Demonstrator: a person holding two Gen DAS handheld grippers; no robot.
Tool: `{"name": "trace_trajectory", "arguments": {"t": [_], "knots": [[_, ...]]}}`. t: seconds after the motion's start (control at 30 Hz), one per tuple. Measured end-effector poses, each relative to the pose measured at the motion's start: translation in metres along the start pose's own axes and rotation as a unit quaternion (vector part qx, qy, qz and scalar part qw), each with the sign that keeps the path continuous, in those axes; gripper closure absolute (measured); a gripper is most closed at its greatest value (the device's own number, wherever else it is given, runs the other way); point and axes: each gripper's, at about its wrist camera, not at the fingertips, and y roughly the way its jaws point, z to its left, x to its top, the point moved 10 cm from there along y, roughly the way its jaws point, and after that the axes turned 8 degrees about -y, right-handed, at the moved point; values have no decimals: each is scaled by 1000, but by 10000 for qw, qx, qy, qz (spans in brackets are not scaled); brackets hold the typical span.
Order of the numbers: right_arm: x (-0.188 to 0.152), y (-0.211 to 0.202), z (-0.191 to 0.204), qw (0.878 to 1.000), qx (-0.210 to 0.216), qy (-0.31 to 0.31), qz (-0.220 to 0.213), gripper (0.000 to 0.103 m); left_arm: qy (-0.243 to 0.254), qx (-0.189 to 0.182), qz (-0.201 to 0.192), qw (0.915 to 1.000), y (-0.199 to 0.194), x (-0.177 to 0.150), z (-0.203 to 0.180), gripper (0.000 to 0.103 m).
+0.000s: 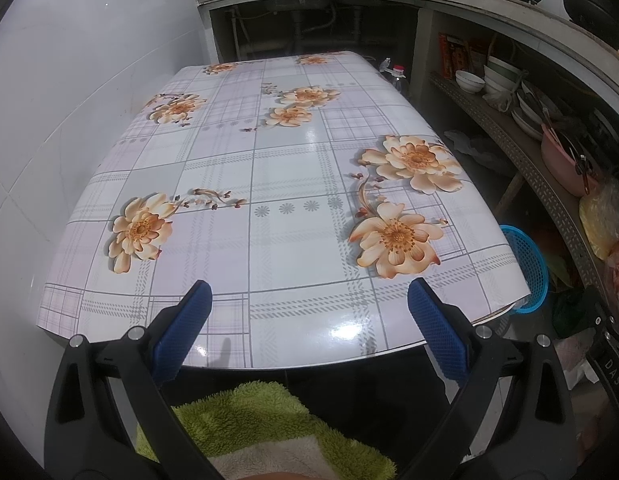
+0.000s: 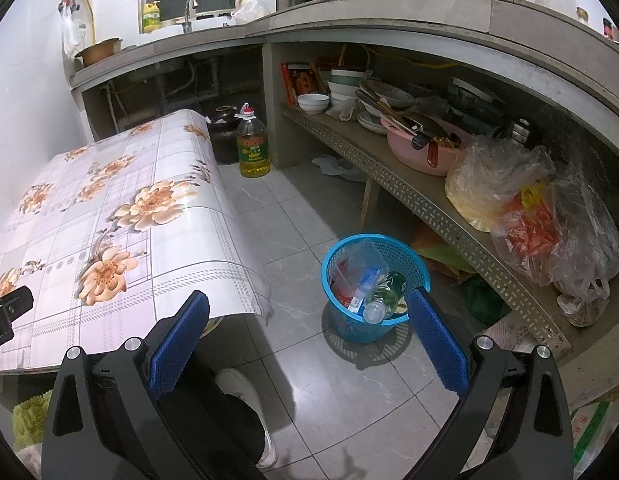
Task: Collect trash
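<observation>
A blue mesh trash basket (image 2: pixel 351 326) stands on the tiled floor to the right of the table. It holds a clear plastic bottle (image 2: pixel 383 300) and other wrappers. Part of the basket (image 1: pixel 527 268) shows past the table's right edge in the left wrist view. My right gripper (image 2: pixel 309 304) is open and empty, above the floor and close to the basket. My left gripper (image 1: pixel 309 296) is open and empty over the near edge of the table (image 1: pixel 269 168), which has a floral plaid cover with nothing on it.
A low shelf (image 2: pixel 409 192) under the counter holds bowls, a pink basin (image 2: pixel 425 152) and plastic bags (image 2: pixel 549 220). An oil bottle (image 2: pixel 252 144) and a dark jar stand on the floor beyond the table. A person's leg and white shoe (image 2: pixel 249 408) are below my right gripper.
</observation>
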Motion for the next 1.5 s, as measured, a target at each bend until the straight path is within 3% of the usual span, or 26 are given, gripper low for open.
{"name": "trace_trajectory", "arguments": {"t": [1.5], "knots": [[1,-3,3,10000,-7,16,-12,7,-4,-37,89,10000,3,0,8,9]]}}
